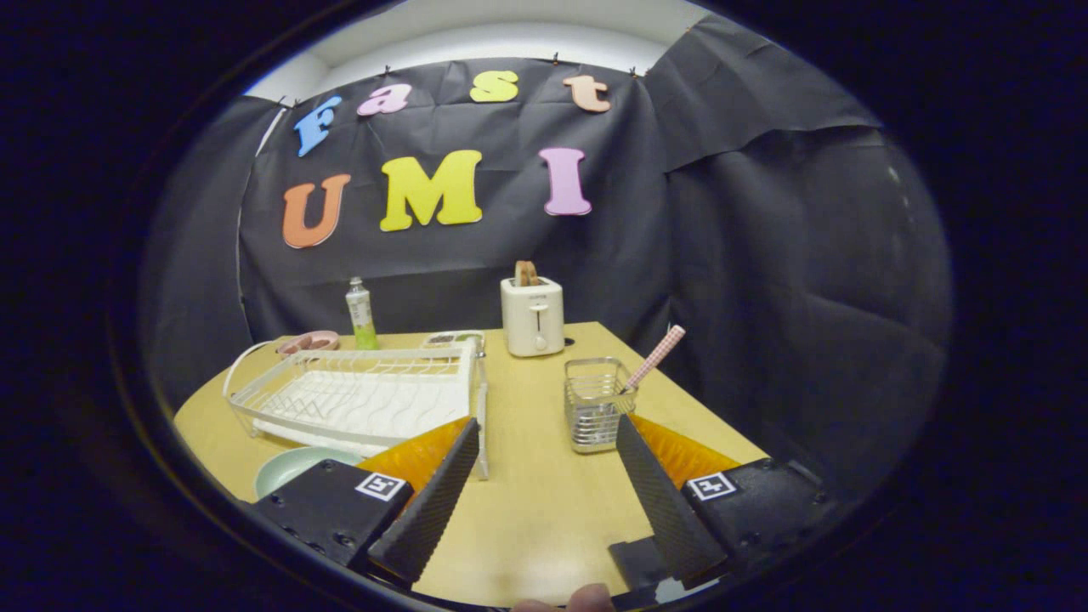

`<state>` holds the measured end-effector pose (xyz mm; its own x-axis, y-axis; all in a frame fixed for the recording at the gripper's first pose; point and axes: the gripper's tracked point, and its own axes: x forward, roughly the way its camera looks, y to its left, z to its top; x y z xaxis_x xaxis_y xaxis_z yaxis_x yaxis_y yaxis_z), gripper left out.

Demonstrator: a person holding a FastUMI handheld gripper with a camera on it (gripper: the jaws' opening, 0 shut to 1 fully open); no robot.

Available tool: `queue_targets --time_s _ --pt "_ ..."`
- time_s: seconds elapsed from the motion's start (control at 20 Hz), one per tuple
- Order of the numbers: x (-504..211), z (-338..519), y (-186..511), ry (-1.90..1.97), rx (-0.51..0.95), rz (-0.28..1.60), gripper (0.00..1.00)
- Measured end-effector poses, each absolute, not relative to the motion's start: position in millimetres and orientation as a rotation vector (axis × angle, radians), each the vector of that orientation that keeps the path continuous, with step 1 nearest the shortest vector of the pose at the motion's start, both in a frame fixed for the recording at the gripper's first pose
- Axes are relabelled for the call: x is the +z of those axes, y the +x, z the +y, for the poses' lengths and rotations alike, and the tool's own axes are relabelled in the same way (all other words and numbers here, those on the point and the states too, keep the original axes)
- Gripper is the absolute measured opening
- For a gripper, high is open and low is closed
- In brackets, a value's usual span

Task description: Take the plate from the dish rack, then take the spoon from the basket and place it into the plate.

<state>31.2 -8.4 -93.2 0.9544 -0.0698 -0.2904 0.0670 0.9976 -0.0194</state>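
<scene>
1. The tool (544, 442) hangs spread wide over the wooden counter (544, 510), pinching nothing.
2. One pale green plate (293, 467) lies on the counter, just before one white dish rack (365, 395).
3. One pink checked spoon (654, 357) leans in one wire basket (595, 404).
4. One toaster (532, 316); its label is too small to read.

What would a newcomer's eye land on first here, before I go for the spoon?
Probably the white dish rack, large and beyond the left finger, with the pale green plate already out on the table in front of it. Next, the wire basket just ahead of the right finger, the spoon handle slanting out. The gripper is open over bare tabletop, toaster behind.
</scene>
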Motion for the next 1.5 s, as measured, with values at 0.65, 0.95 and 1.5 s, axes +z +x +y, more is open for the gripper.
queue_targets --time_s 0.65,0.95,1.5 --pt "-86.6 -96.5 133.2 0.003 -0.077 0.247 1.00" --pt "-97.2 -104.7 170.4 0.066 -0.034 0.293 0.99" --pt "-109.2 -90.8 186.9 0.107 0.022 0.355 0.41"
